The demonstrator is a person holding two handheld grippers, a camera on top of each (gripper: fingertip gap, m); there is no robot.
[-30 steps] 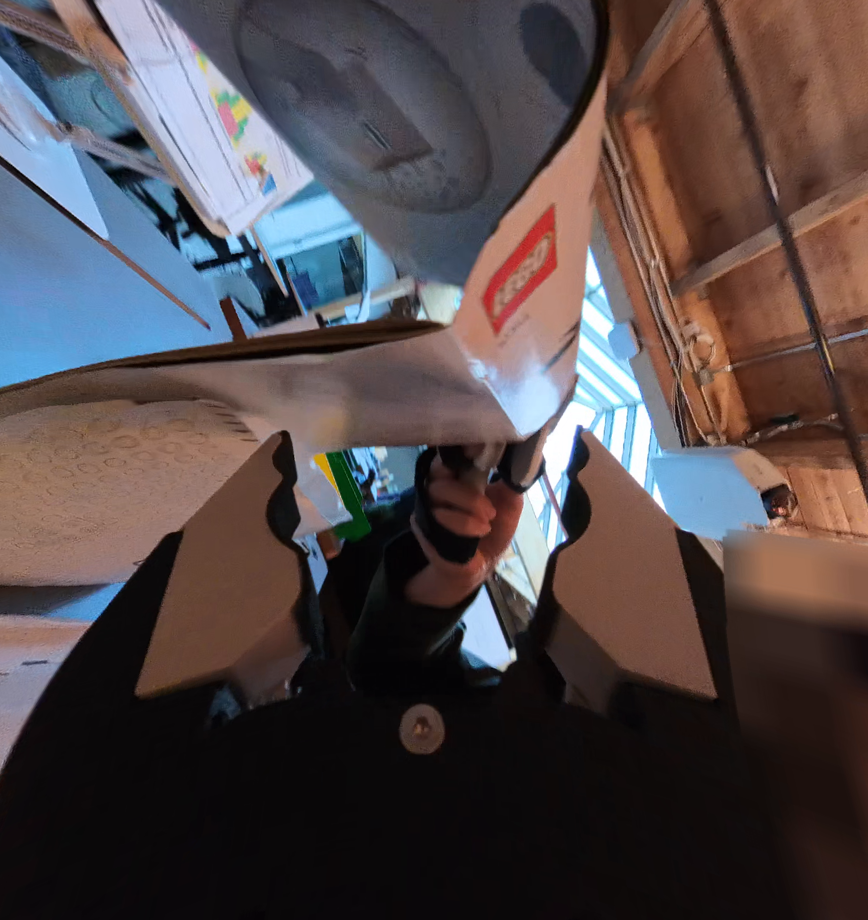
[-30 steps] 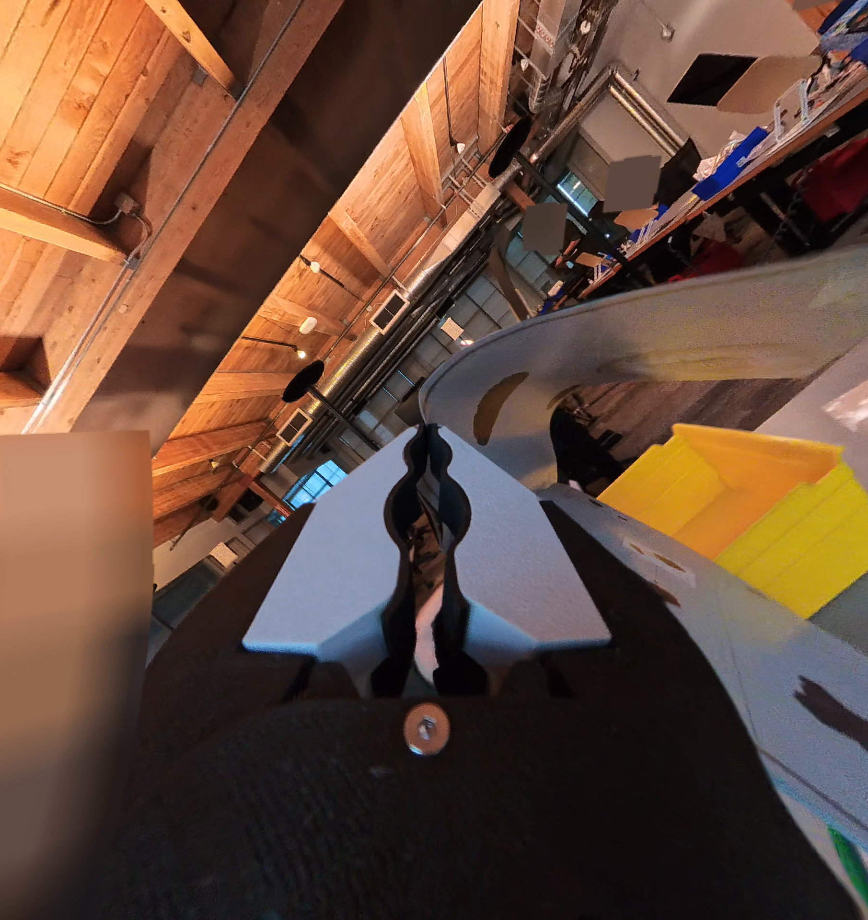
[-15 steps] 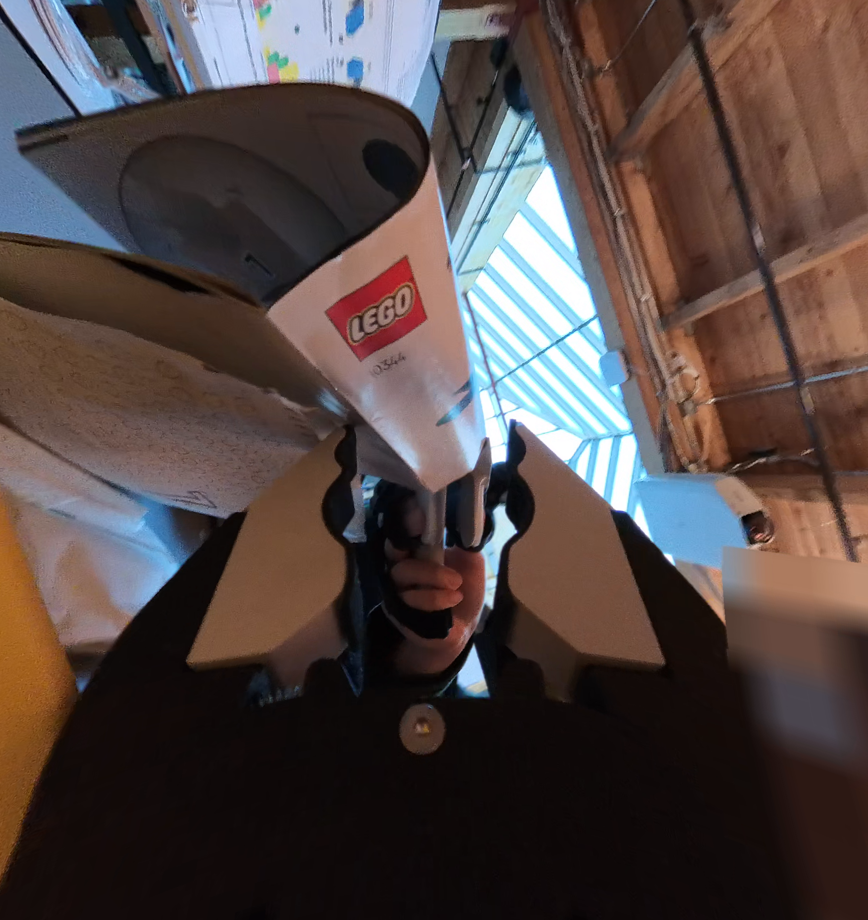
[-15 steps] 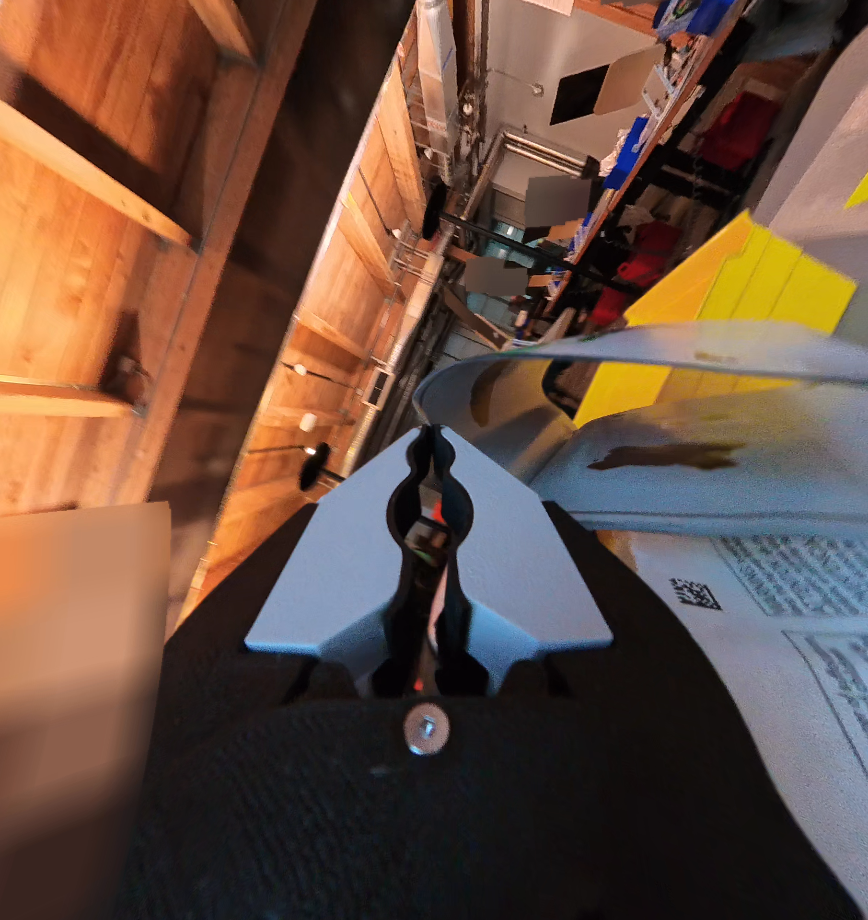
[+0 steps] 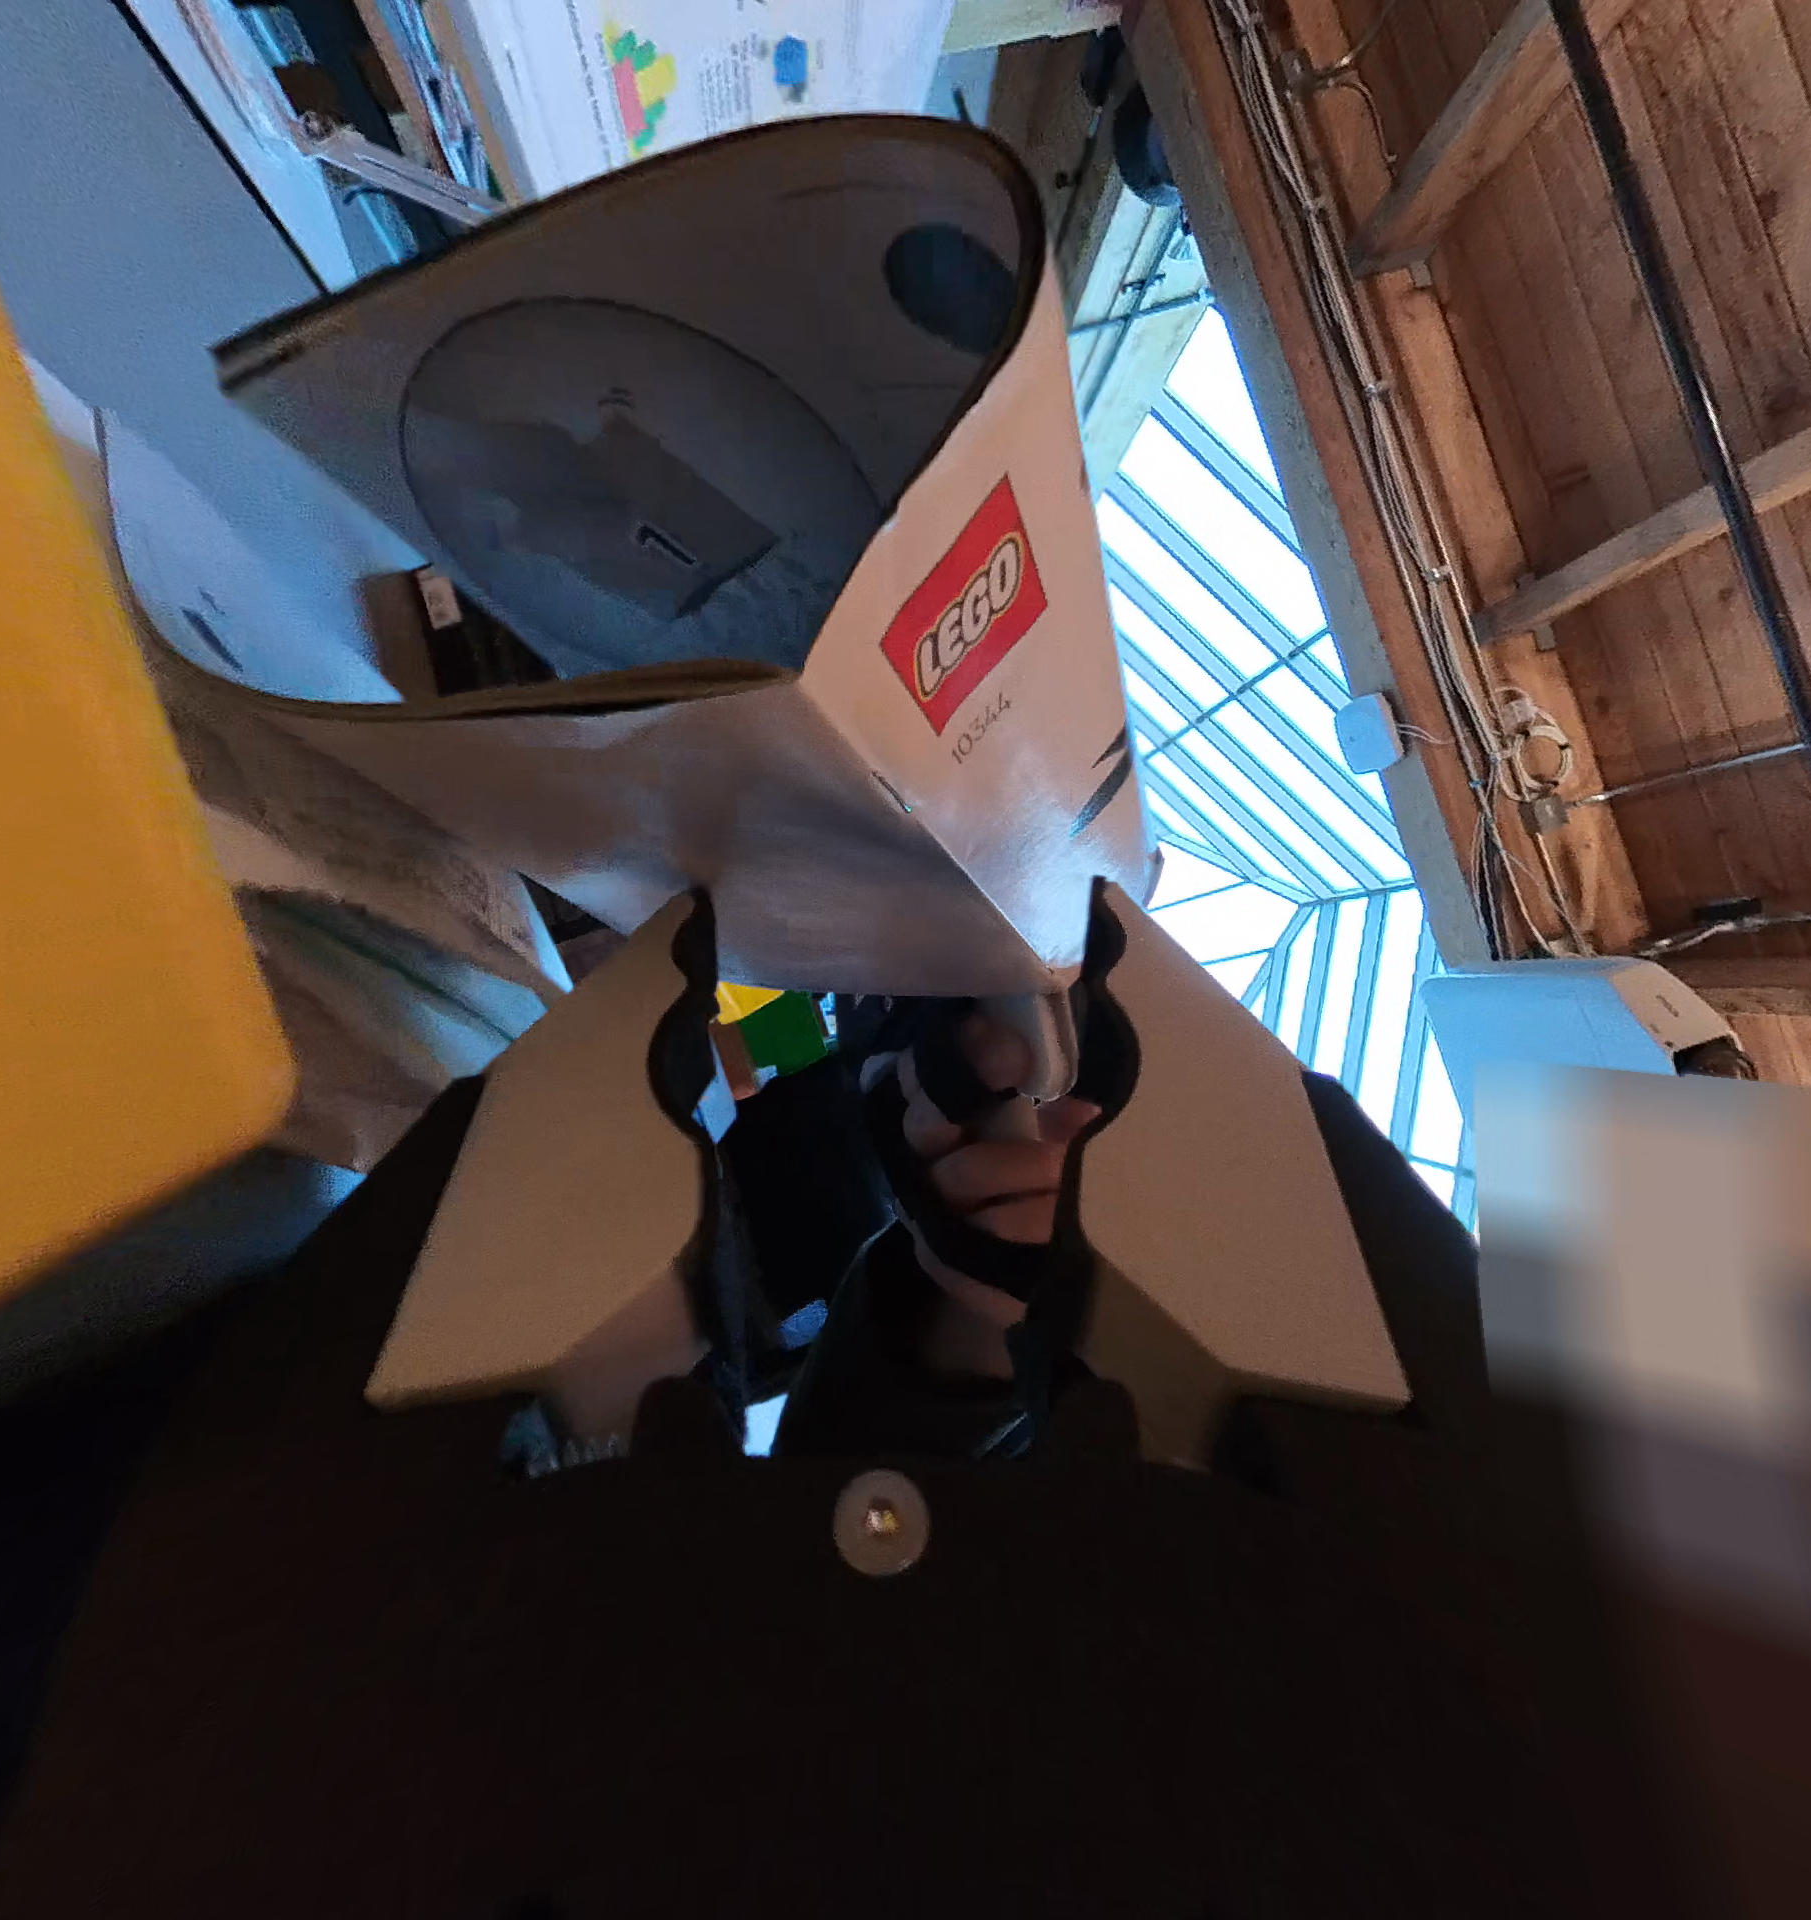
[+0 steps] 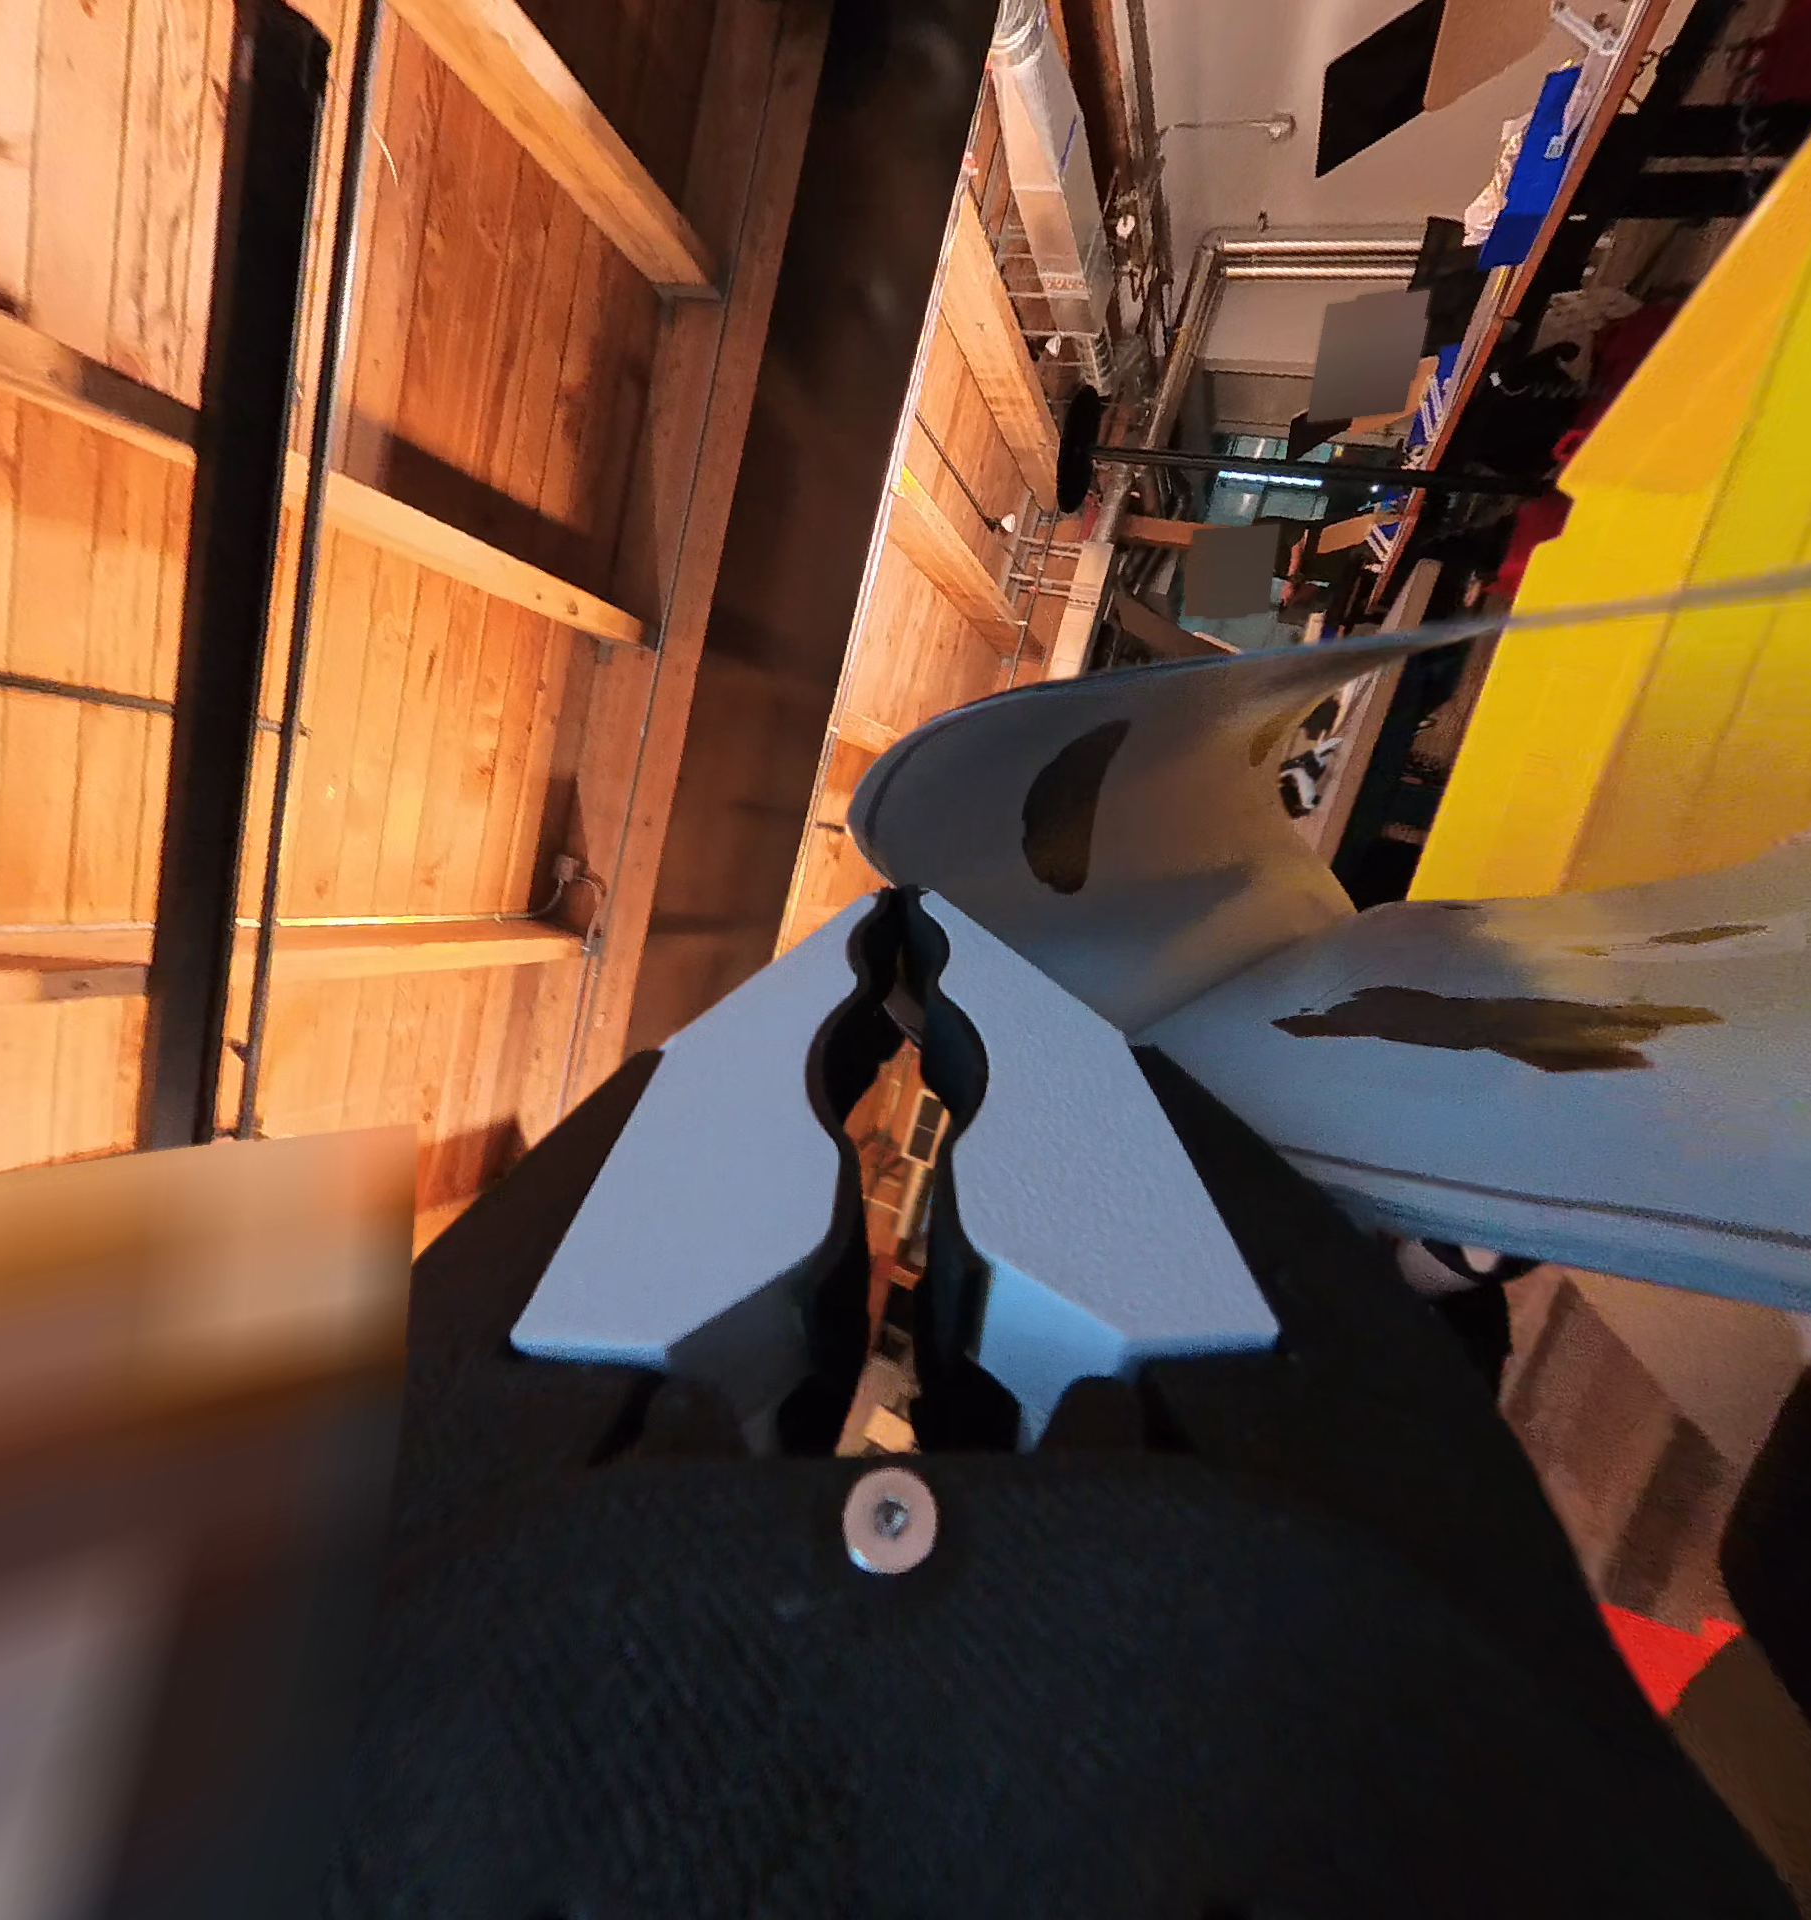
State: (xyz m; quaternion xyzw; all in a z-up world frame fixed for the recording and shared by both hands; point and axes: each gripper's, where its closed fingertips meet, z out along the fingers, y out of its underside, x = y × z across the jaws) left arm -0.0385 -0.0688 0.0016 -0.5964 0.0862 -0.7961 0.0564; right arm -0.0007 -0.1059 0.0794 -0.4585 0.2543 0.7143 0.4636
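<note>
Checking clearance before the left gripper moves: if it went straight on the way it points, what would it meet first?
Most likely the curled booklet, whose lower corner hangs just past the open left gripper. Behind that corner sits the right gripper, pinching it. Depth is hard to judge.

Booklet curls above the left gripper's fingers, bin to its left

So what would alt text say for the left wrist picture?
An open two-finger gripper points upward at a curled white paper booklet, whose corner another gripper pinches; a yellow plastic bin sits left, wooden ceiling beams right.
</note>
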